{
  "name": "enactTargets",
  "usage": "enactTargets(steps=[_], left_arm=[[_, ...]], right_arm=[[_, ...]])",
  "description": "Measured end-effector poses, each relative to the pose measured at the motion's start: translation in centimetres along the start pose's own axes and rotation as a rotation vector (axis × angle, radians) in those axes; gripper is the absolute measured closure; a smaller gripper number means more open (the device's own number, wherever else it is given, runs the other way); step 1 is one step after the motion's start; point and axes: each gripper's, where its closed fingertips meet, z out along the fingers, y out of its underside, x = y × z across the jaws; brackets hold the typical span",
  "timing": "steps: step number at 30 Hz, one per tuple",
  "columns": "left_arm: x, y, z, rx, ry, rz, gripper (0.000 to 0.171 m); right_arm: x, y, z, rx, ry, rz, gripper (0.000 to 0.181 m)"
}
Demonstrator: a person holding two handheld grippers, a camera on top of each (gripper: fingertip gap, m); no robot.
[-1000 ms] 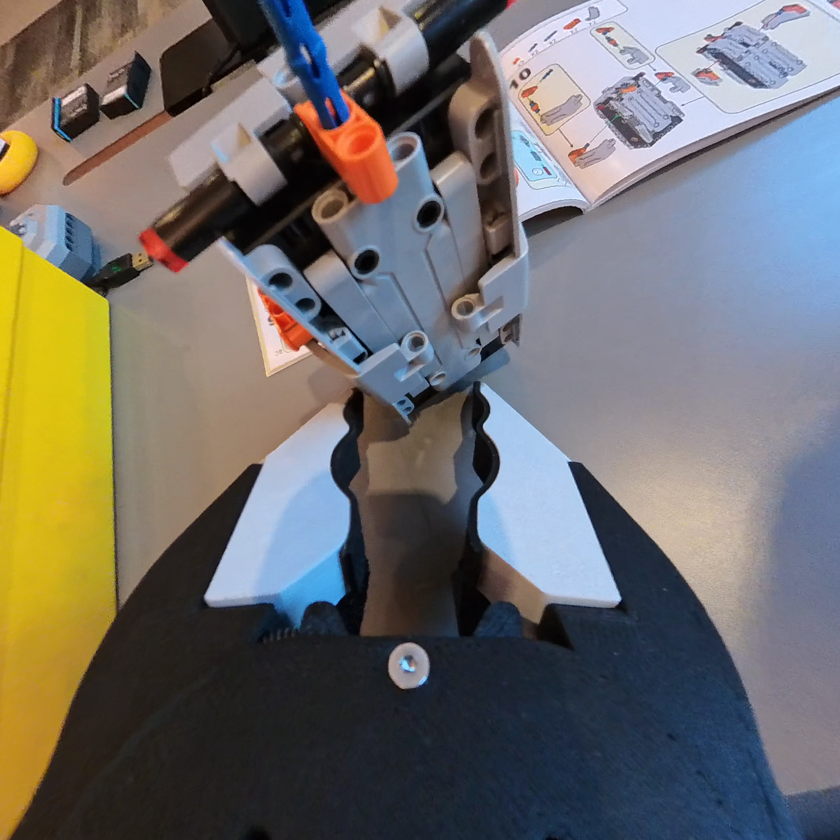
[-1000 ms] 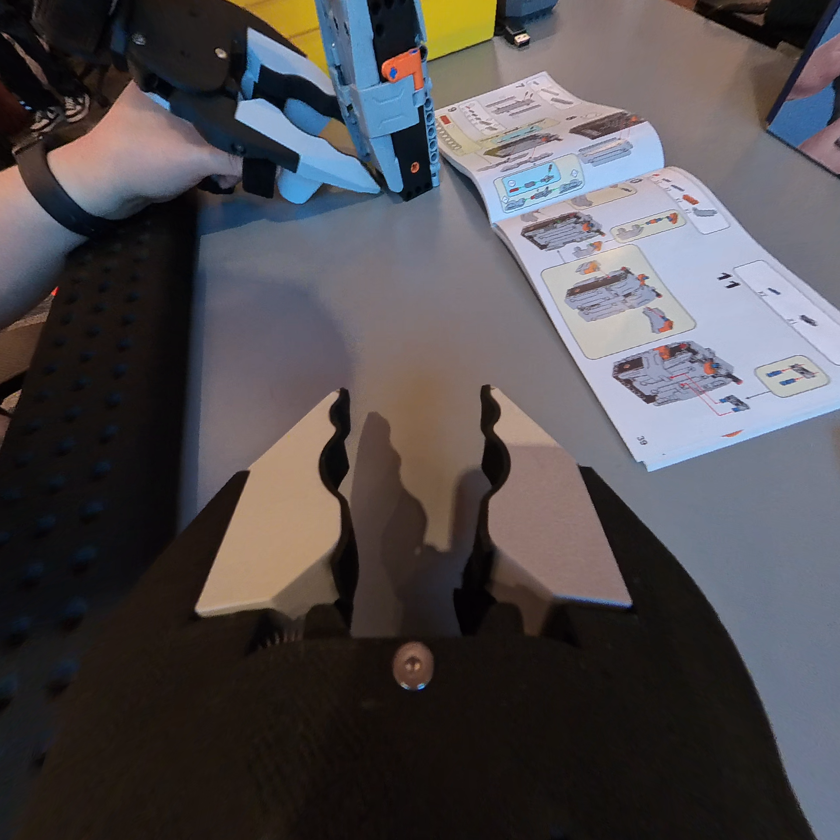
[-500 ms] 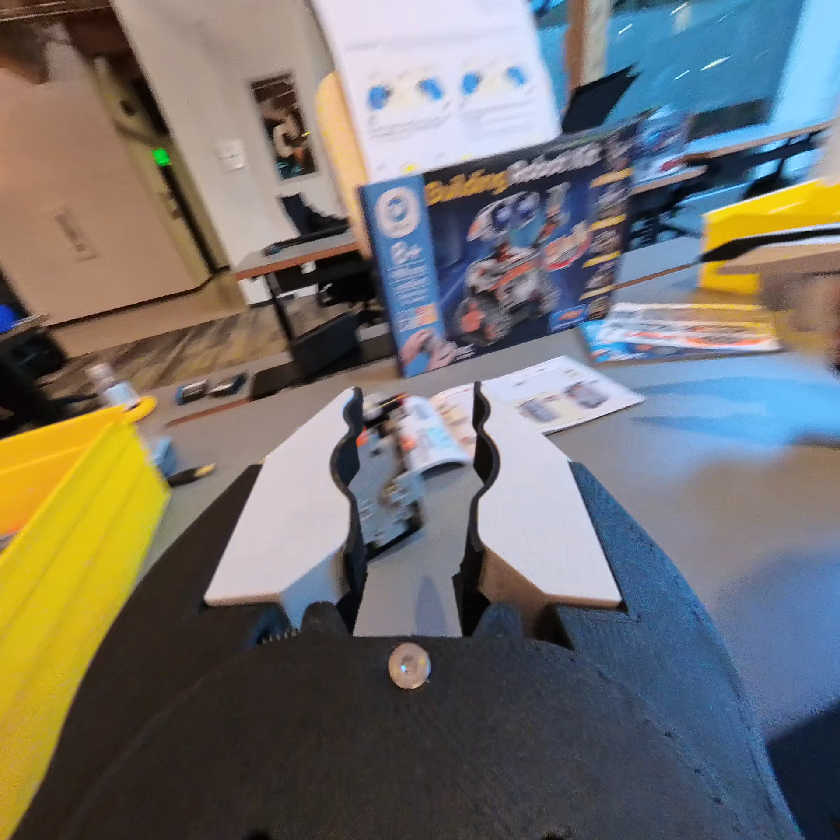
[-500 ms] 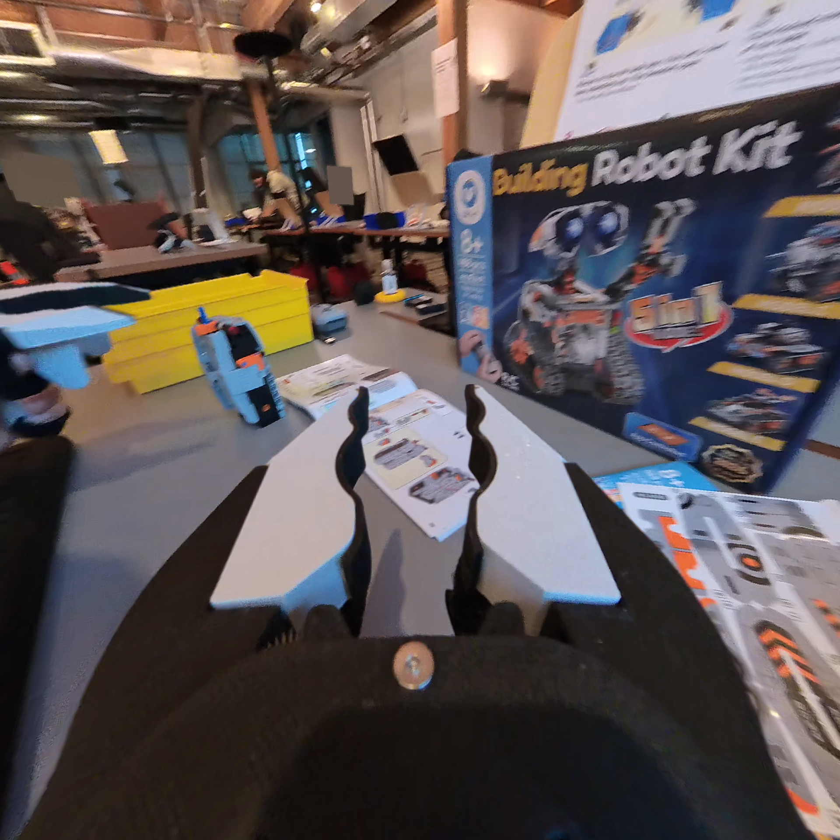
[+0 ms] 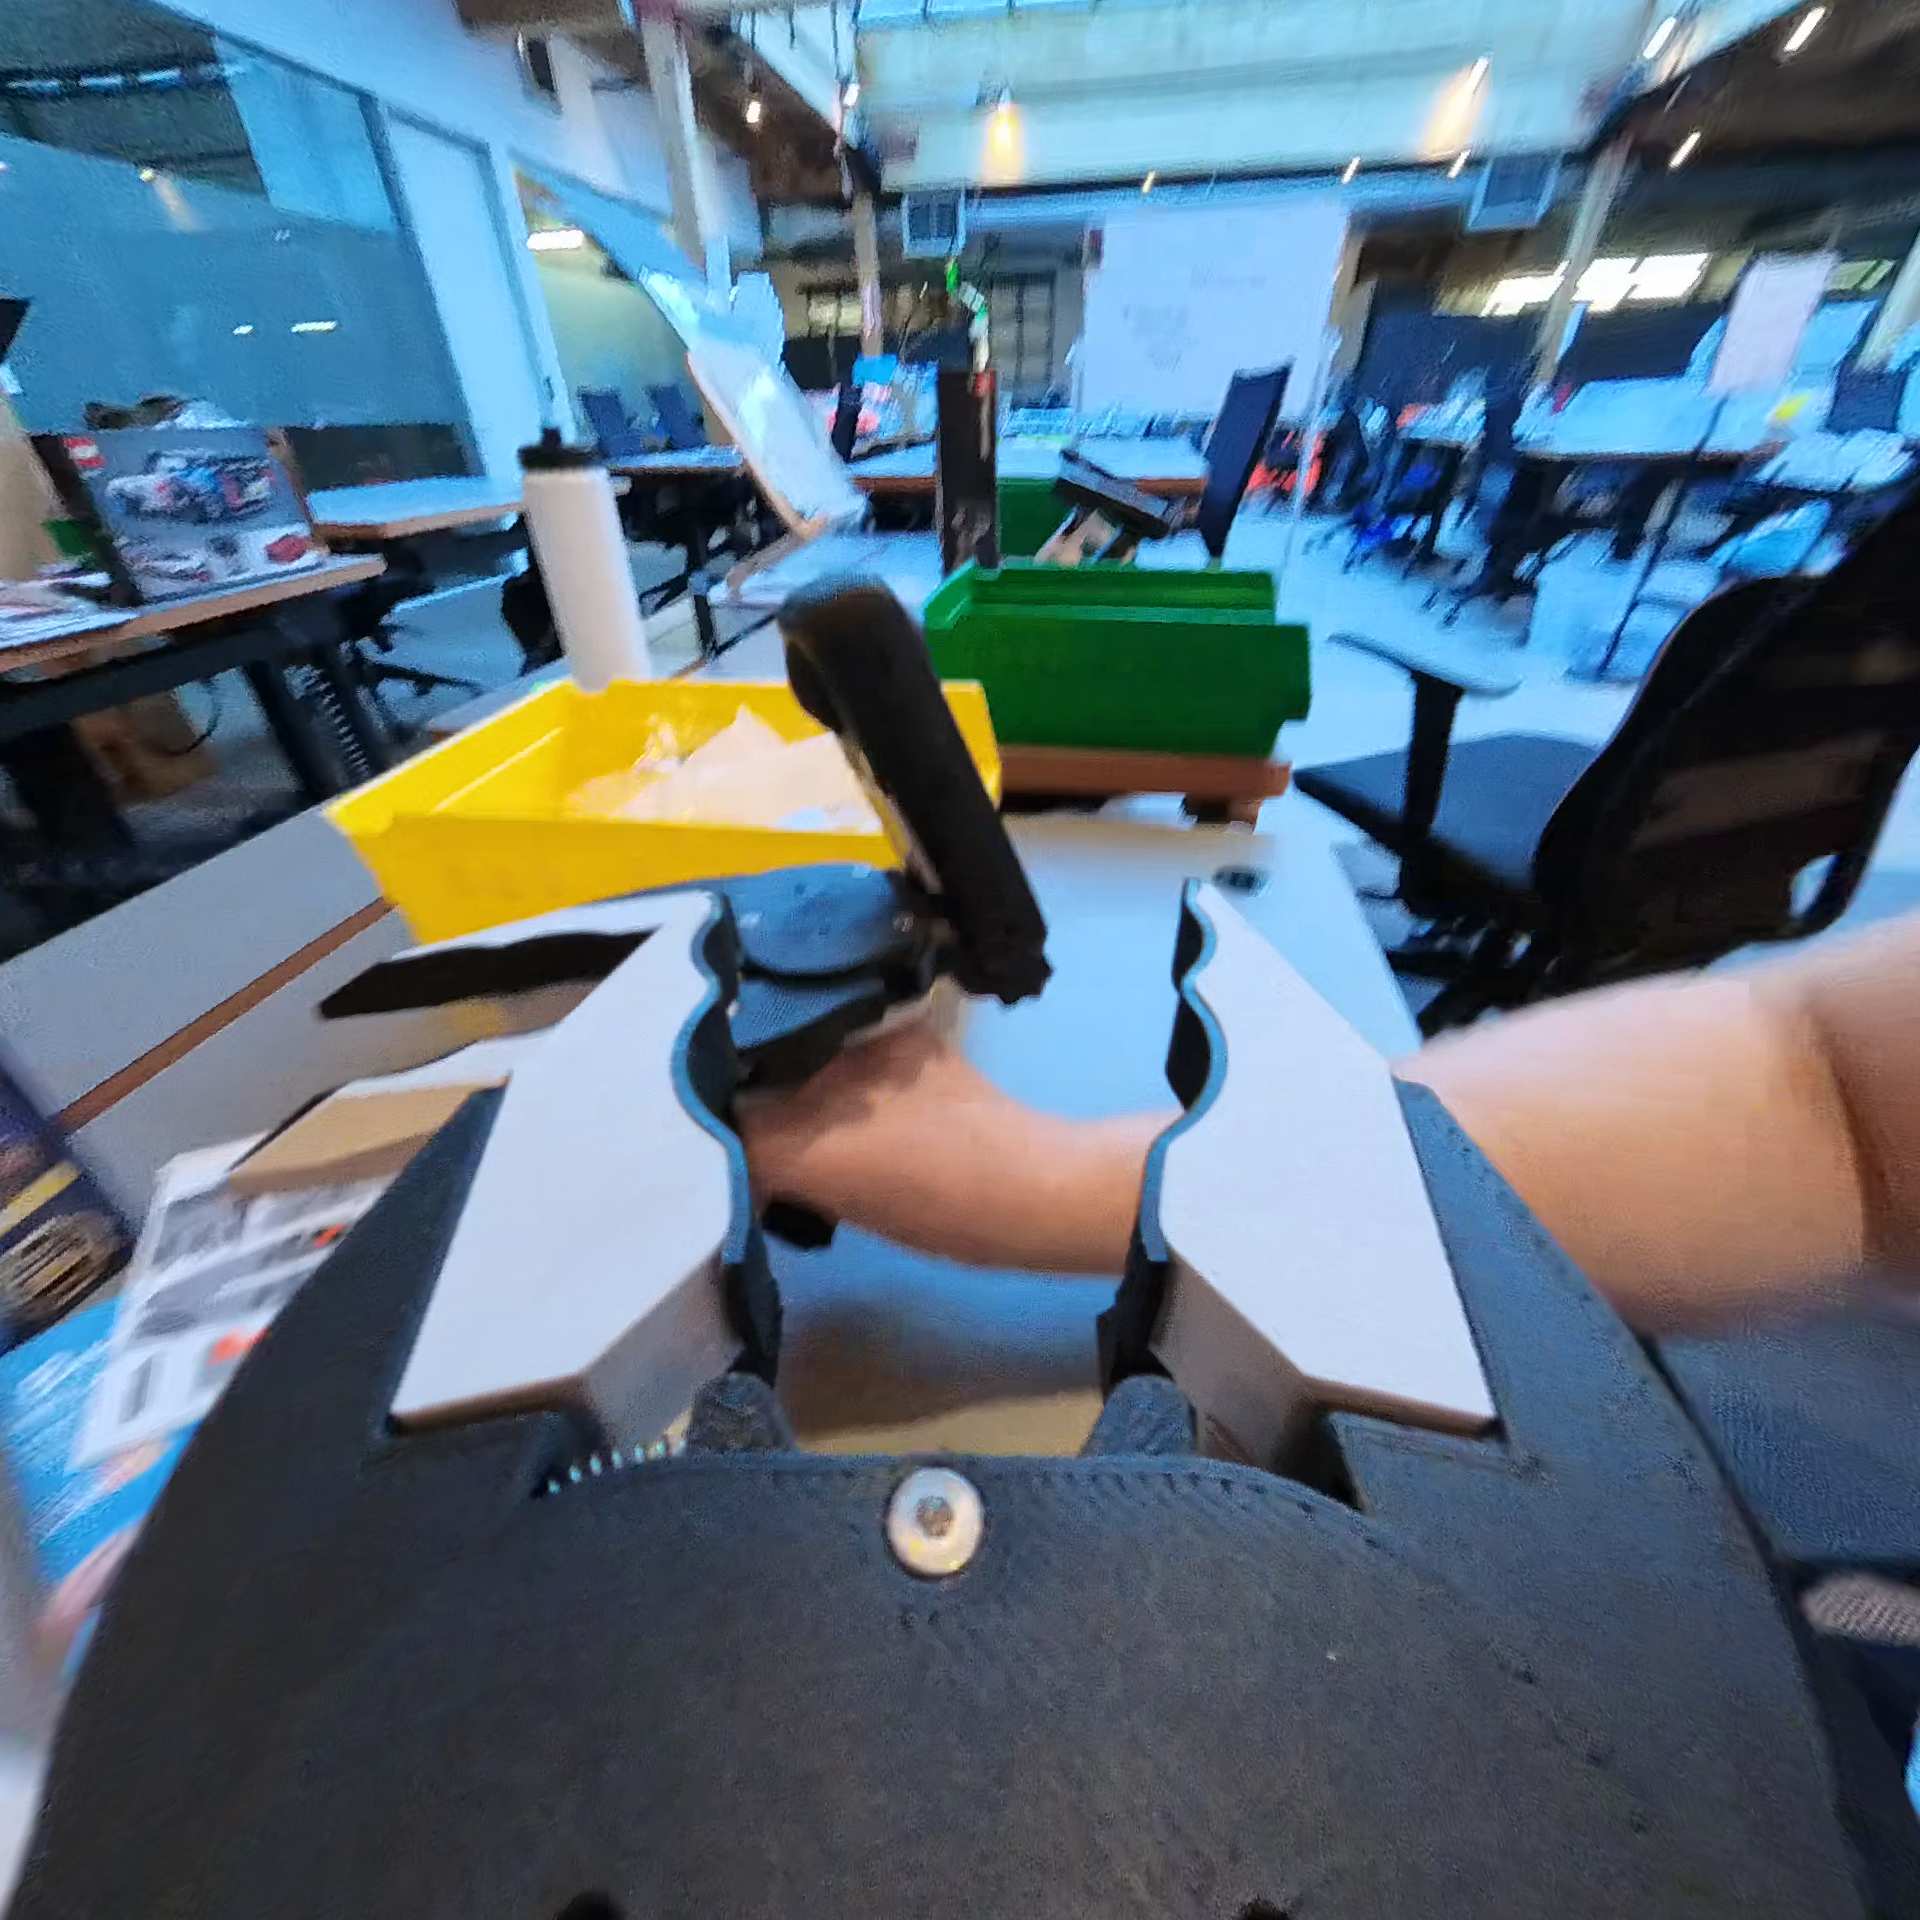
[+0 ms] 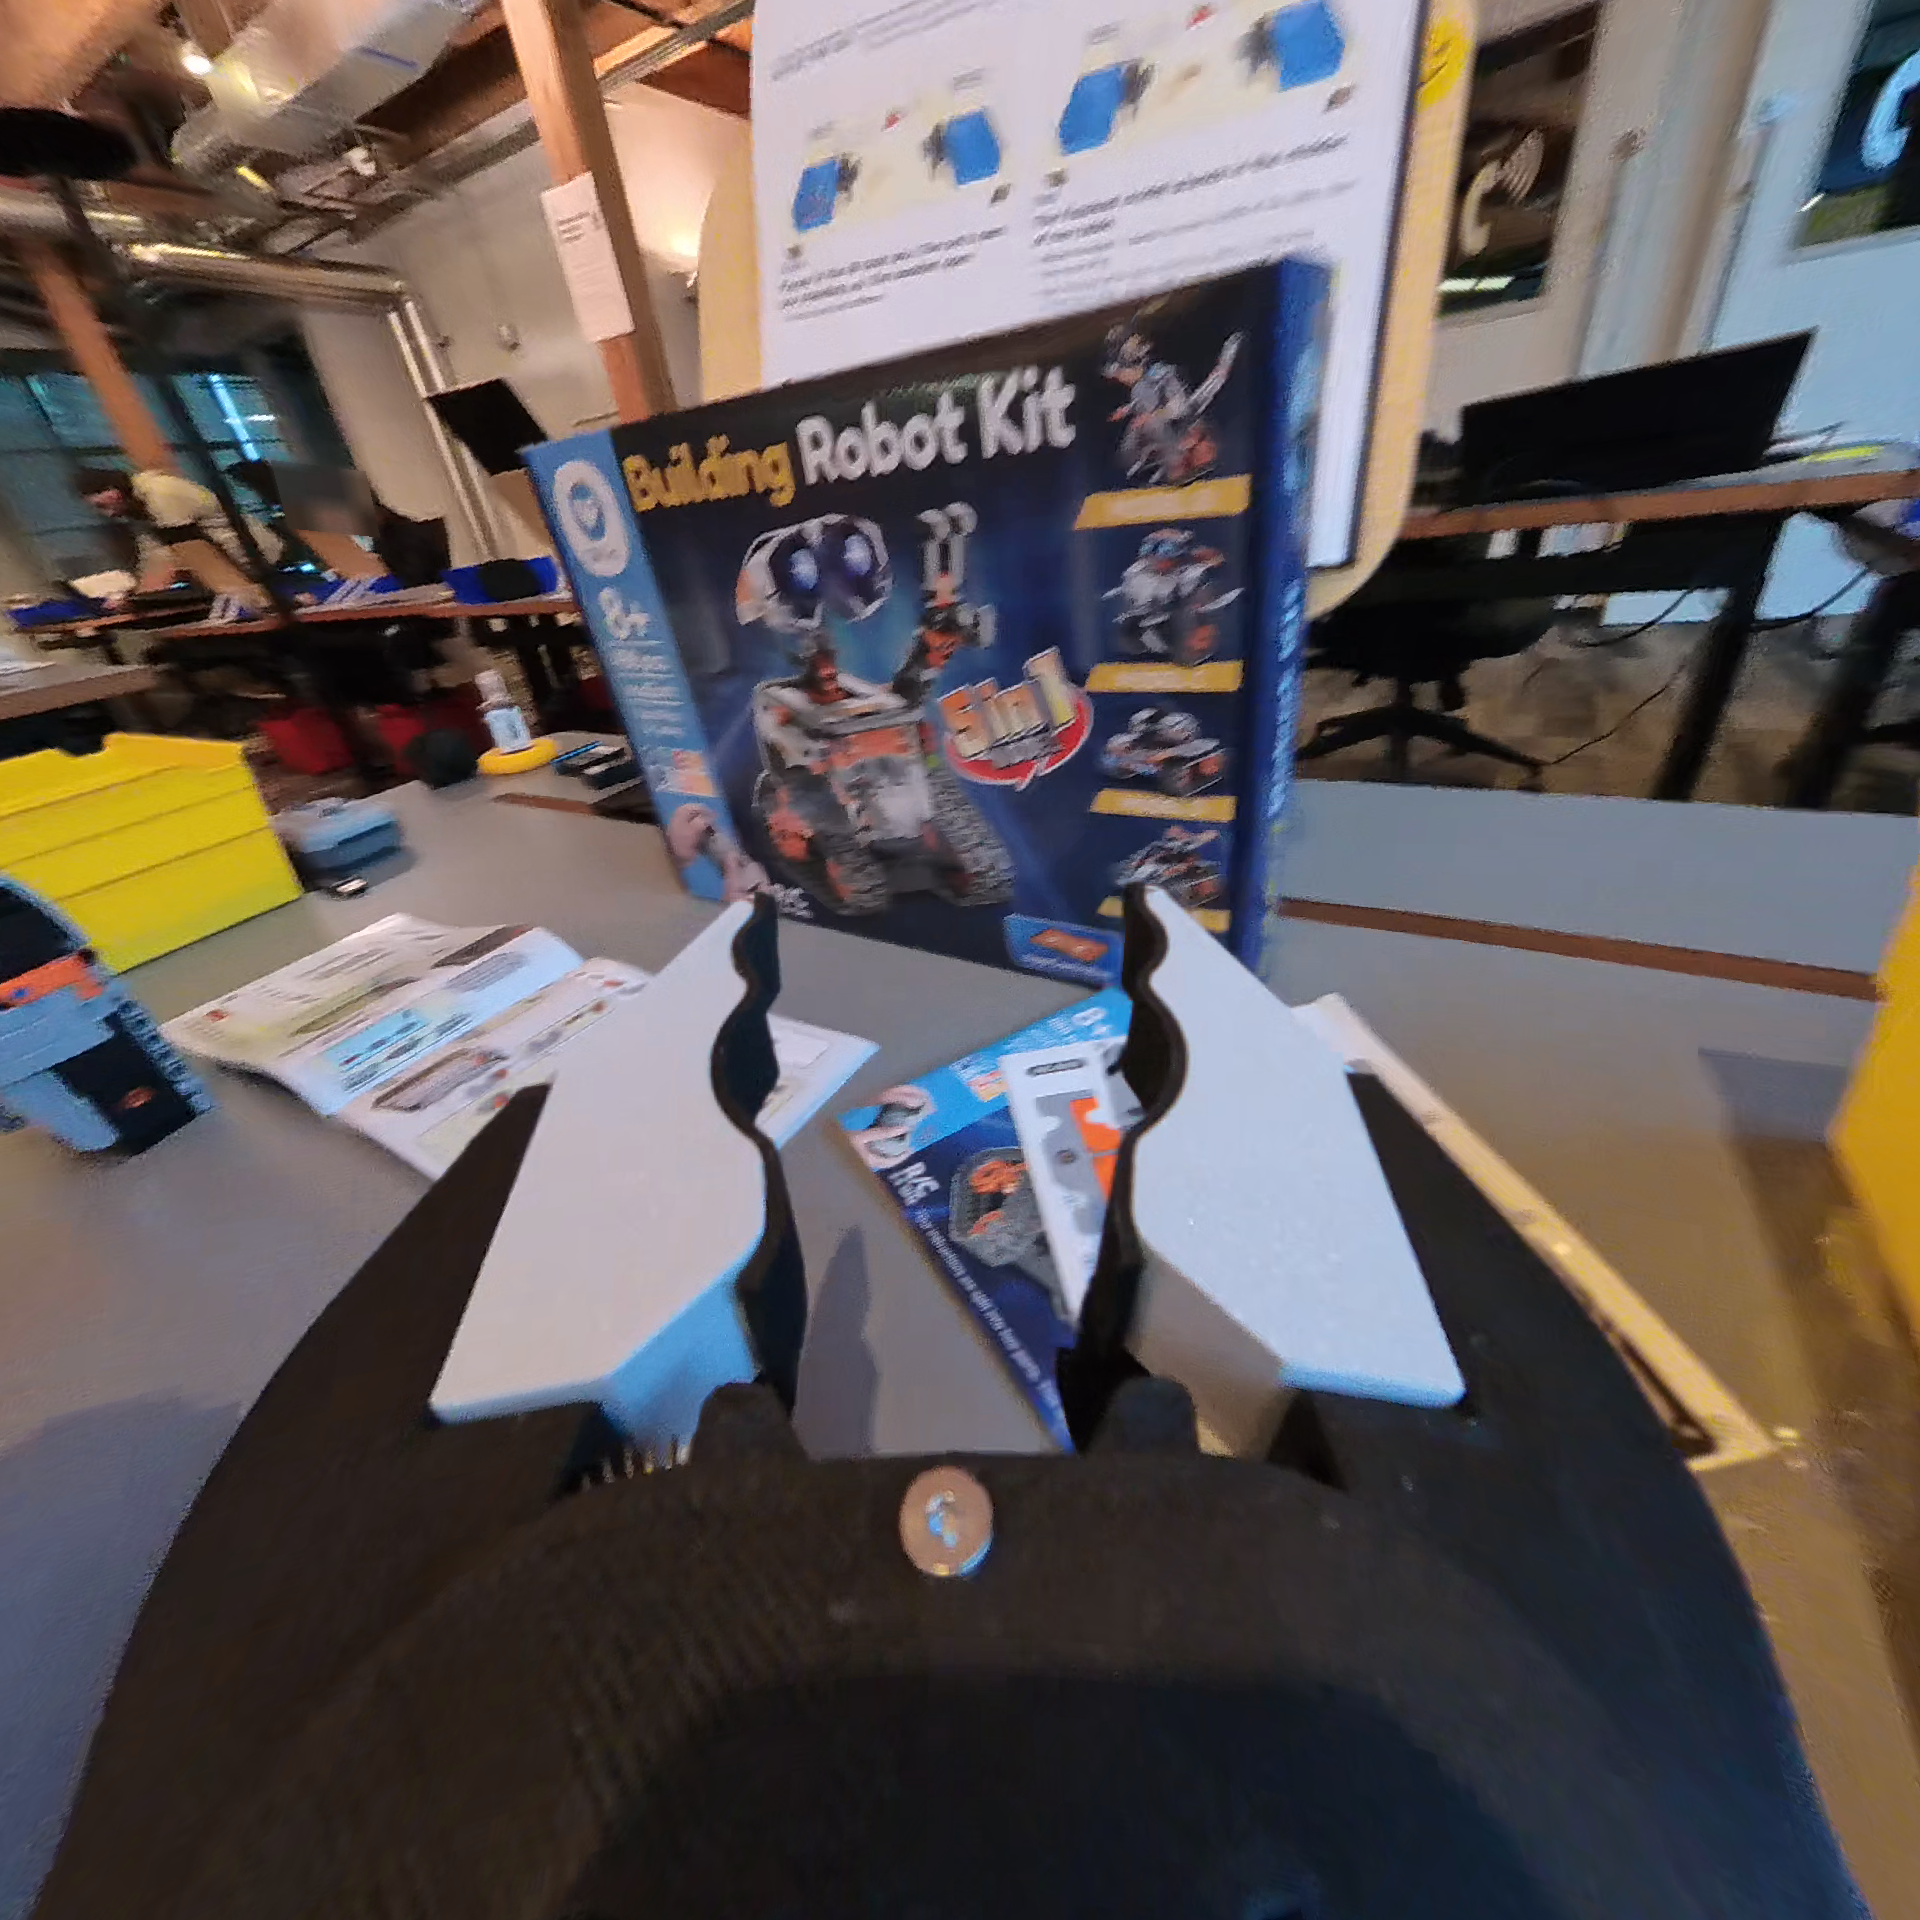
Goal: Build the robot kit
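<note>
Around you is an open workshop of desks and chairs, and the grey table (image 6: 1558, 862) carries everything. A second ago your left claw (image 5: 953, 914) was tipped down with its tips at the foot of the grey-and-black brick model with orange pins (image 6: 73, 1039). It has now come away, lifted level and swung round, and its jaws are spread wider, released and empty. It looks past a yellow plastic bin (image 5: 582, 821) and a green bin (image 5: 1122, 675) at your right hand (image 5: 935, 1132). Seen from the right claw (image 6: 951, 904), the model stands alone at the far left, free of both claws. The open instruction booklet (image 6: 436, 1018) lies next to it, then the tall dark-blue printed kit box (image 6: 935, 644). That claw has also risen from facing the tabletop. It is likewise parted, holding and touching nothing, above a blue leaflet (image 6: 966, 1174).
</note>
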Motion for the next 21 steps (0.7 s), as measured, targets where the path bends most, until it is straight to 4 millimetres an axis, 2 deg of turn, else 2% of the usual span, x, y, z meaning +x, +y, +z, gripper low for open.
enactTargets(steps=[2, 5, 9, 12, 16, 19, 21], left_arm=[[0.4, -0.8, 2.1, 0.029, 0.044, -0.040, 0.092], [0.8, -0.7, 3.0, 0.026, 0.074, 0.007, 0.096], [-1.6, -0.6, 1.7, 0.067, -0.019, 0.091, 0.106], [-3.7, -0.3, 0.6, 0.090, -0.045, 0.042, 0.106], [-6.5, 1.3, -0.5, 0.067, -0.105, 0.006, 0.106], [-7.1, 2.6, -0.6, 0.039, -0.099, -0.069, 0.107], [-6.9, 3.8, 0.1, -0.019, -0.085, -0.124, 0.106]], right_arm=[[1.3, -1.0, -0.3, 0.025, 0.058, -0.041, 0.117], [1.6, -1.1, 0.0, 0.040, 0.058, -0.036, 0.125], [2.1, 0.6, 2.0, 0.001, 0.039, -0.018, 0.127], [2.4, 0.0, 3.2, 0.027, 0.078, -0.098, 0.135], [3.0, -0.7, 4.7, 0.048, 0.140, -0.211, 0.150], [3.1, -0.1, 5.6, -0.001, 0.143, -0.295, 0.159], [2.6, 0.5, 5.8, -0.042, 0.110, -0.343, 0.165]])
